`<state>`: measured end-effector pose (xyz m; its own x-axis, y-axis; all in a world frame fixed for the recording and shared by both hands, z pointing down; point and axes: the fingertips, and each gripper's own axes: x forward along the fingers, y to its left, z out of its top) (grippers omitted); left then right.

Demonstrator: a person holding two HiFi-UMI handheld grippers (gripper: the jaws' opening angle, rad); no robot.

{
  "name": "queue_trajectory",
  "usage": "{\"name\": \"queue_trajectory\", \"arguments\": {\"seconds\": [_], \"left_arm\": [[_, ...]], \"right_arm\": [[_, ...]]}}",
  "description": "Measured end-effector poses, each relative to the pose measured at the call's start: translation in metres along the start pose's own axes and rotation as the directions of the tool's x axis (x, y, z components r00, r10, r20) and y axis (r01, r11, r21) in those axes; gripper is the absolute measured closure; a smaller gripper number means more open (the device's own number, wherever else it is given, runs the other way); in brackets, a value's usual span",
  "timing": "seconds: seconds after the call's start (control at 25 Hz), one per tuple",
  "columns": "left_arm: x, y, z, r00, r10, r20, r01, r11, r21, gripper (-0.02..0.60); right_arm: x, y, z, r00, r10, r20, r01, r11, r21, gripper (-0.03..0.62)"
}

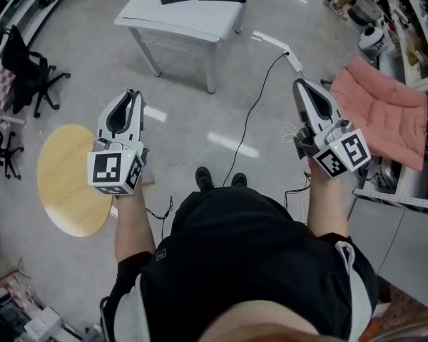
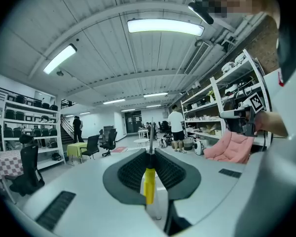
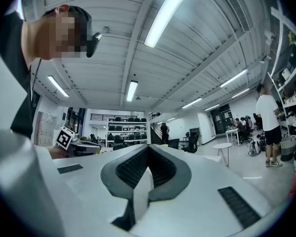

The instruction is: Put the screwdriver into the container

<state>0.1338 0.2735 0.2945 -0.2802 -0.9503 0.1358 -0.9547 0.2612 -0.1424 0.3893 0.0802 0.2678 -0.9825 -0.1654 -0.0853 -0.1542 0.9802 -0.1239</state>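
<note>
While the person stands on the grey floor short of a white desk, the left gripper has its fingers clamped on a yellow-handled screwdriver, shaft pointing forward; the right gripper's fingers are pressed together, empty.
</note>
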Motion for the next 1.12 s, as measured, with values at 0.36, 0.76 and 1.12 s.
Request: {"name": "queue_trajectory", "arguments": {"seconds": [0.36, 0.76, 1.12], "left_arm": [[-0.011, 0.036, -0.011, 1.000, -0.003, -0.007, 0.003, 1.000, 0.010, 0.517], [-0.036, 0.097, -0.027, 0.999, -0.022, 0.025, 0.022, 1.000, -0.014, 0.517], [-0.036, 0.113, -0.040, 0.999, -0.035, 0.029, 0.036, 0.997, -0.063, 0.517]], "right_arm": [[0.039, 0.023, 0.000, 0.999, 0.042, 0.020, -0.042, 0.999, 0.027, 0.563], [0.082, 0.079, -0.002, 0.999, 0.038, 0.000, -0.038, 0.999, 0.009, 0.563], [0.086, 0.095, -0.009, 0.999, 0.030, -0.041, -0.030, 0.999, 0.011, 0.563]]}}
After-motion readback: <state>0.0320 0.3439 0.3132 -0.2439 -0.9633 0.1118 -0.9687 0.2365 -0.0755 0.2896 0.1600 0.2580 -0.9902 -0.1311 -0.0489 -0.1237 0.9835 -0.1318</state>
